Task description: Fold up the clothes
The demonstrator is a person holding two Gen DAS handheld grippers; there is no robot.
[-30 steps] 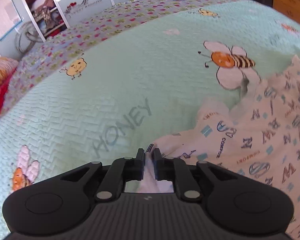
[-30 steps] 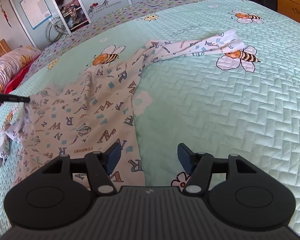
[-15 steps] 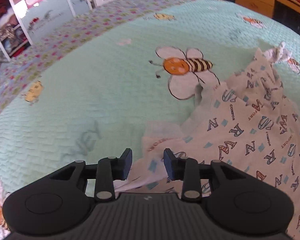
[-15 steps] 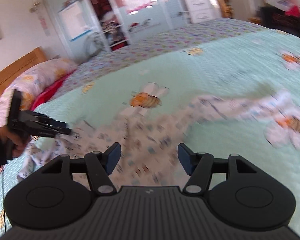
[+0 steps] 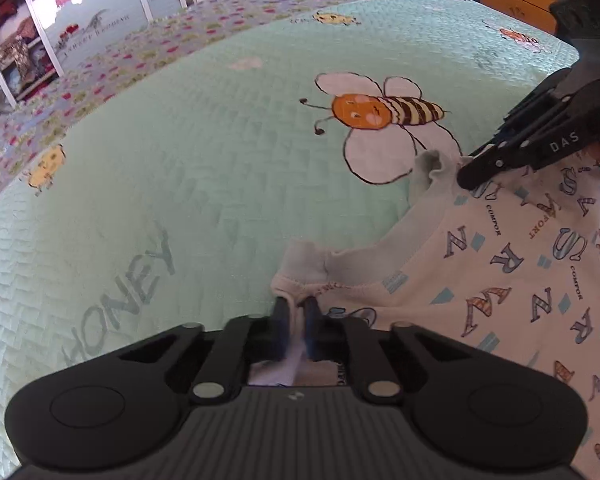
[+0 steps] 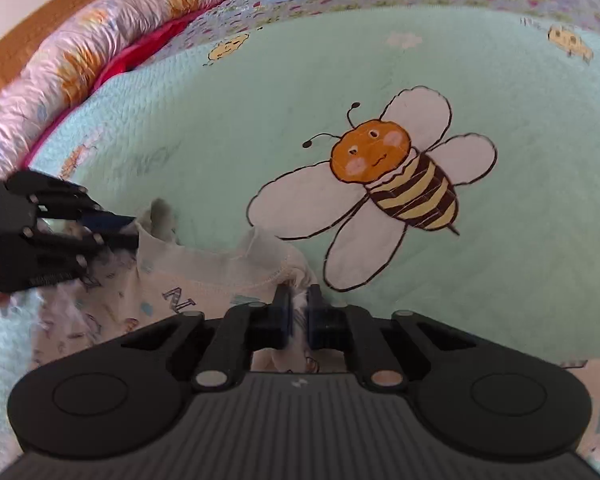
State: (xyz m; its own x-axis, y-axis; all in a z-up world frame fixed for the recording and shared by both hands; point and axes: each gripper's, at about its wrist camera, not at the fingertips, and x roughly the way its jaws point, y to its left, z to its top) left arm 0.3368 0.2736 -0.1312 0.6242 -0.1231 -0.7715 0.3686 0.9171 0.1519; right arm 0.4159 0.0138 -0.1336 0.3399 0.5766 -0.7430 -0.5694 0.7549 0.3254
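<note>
Lying on the bed (image 5: 188,168), over the green bee blanket, with the letter-print clothing (image 5: 520,280) spread toward 3 o'clock in the left view. Pinching its pale edge band (image 5: 400,236) at 2 spots: left gripper (image 5: 296,320) squeezed nearly closed on a little tuft of cloth at 6 o'clock, right gripper (image 6: 298,316) squeezed the same way on another tuft in its own view. Seen from the left camera at 2 o'clock, the right gripper's black fingers (image 5: 500,160) biting the ruffled corner of the band. Held at 2 ends like this most likely to pull the edge straight and lift it flat, so the cloth can swing over in 1 neat fold and not bunch up. Sagging a bit between the 2 grips, so not pulled tight. Big bee picture (image 6: 388,188) just past the edge, at 12 o'clock in the right view. Cannot tell which fold of the job this is.
</note>
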